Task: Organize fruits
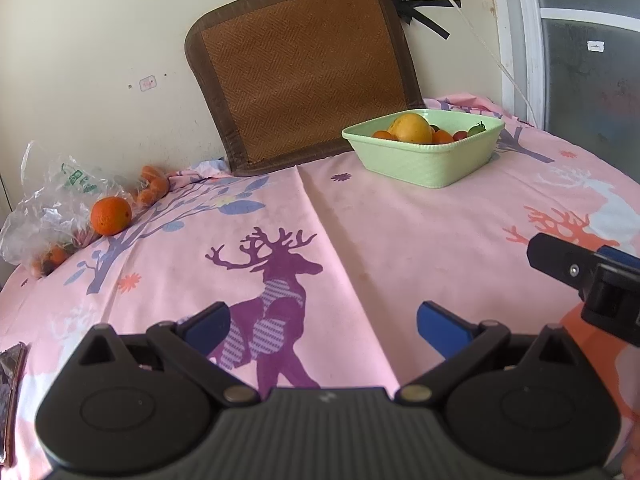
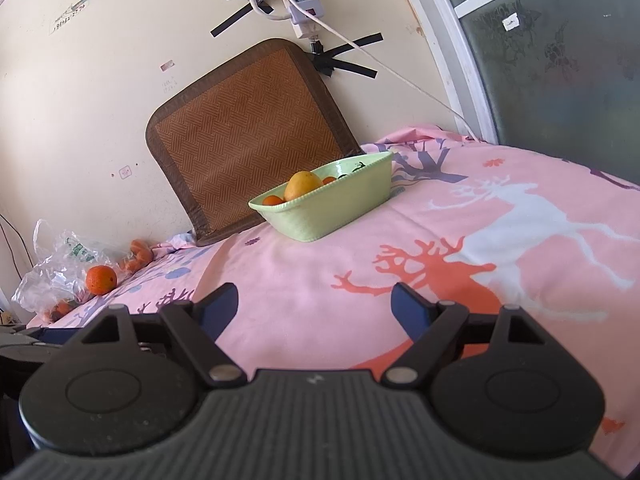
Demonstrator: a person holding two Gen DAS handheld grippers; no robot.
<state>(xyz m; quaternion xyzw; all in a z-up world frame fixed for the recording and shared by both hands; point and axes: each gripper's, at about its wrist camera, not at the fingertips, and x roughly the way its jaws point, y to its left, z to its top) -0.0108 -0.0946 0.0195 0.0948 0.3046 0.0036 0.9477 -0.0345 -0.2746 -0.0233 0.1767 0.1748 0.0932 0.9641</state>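
A pale green square bowl (image 1: 420, 160) (image 2: 332, 212) stands at the back of the table, holding a large yellow fruit (image 1: 412, 128) (image 2: 302, 185), small oranges and a few tiny red and green fruits. An orange (image 1: 111, 215) (image 2: 101, 279) lies at the far left beside a clear plastic bag (image 1: 48, 208) (image 2: 56, 276) with more small fruits in it. Small orange fruits (image 1: 152, 186) (image 2: 138, 258) lie behind it by the wall. My left gripper (image 1: 322, 322) is open over the purple deer print, nothing between its fingers. My right gripper (image 2: 314, 304) is open and empty too.
A pink deer-print cloth (image 1: 400, 240) (image 2: 320, 264) covers the table. A brown woven mat (image 1: 304, 68) (image 2: 244, 136) leans on the wall behind the bowl. A cable (image 1: 488, 48) hangs from a power strip (image 2: 302, 8). A window frame stands at right. Part of the right gripper's body (image 1: 588, 276) shows at the right edge.
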